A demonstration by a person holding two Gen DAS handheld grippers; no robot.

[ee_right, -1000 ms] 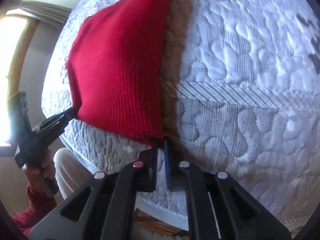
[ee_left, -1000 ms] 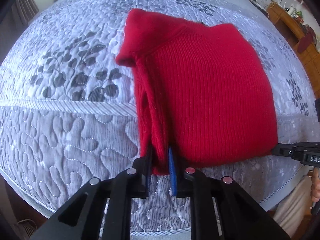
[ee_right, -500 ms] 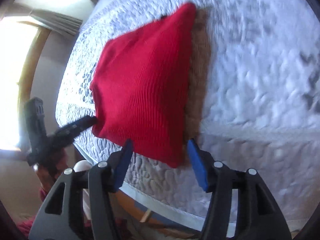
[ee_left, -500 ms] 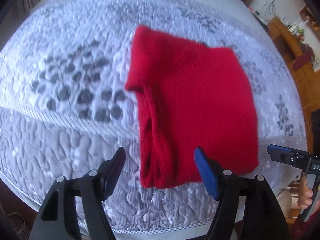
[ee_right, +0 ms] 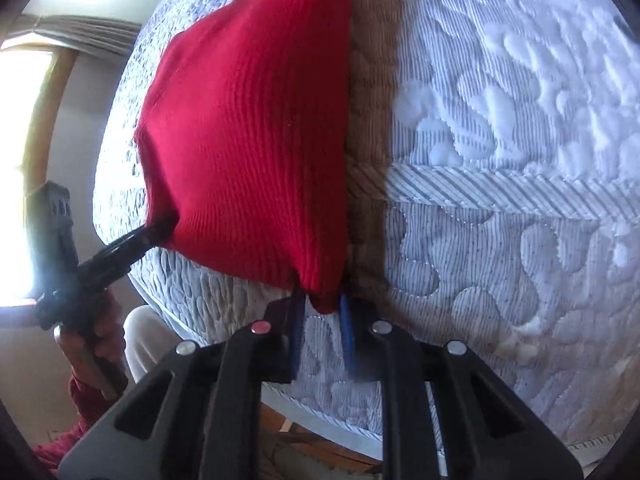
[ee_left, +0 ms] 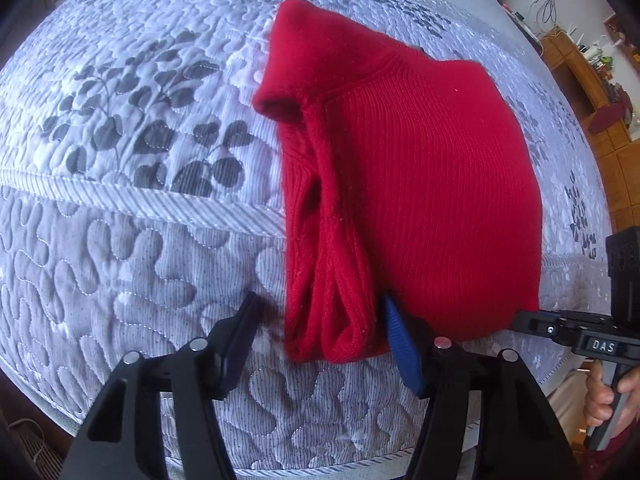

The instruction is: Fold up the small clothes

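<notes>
The red knit sweater (ee_left: 420,200) lies partly folded on the quilted bed (ee_left: 140,240), with more folding likely left. The left tongs (ee_left: 320,340) stand released around its near-left corner after closing slightly. The right tongs (ee_right: 322,336) have just closed, clenching its near-right corner.

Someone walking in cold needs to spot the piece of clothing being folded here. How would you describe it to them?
Look at the pale quilted bedspread with grey leaf prints. Near its front edge lies a folded red knit sweater, ribbed, its collar turned toward the leaves. It is the only bright red thing on the bed.

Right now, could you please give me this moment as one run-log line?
red sweater: folded on quilted bed | left gripper: closing, astride near-left corner | right gripper: closing on near-right corner
</notes>
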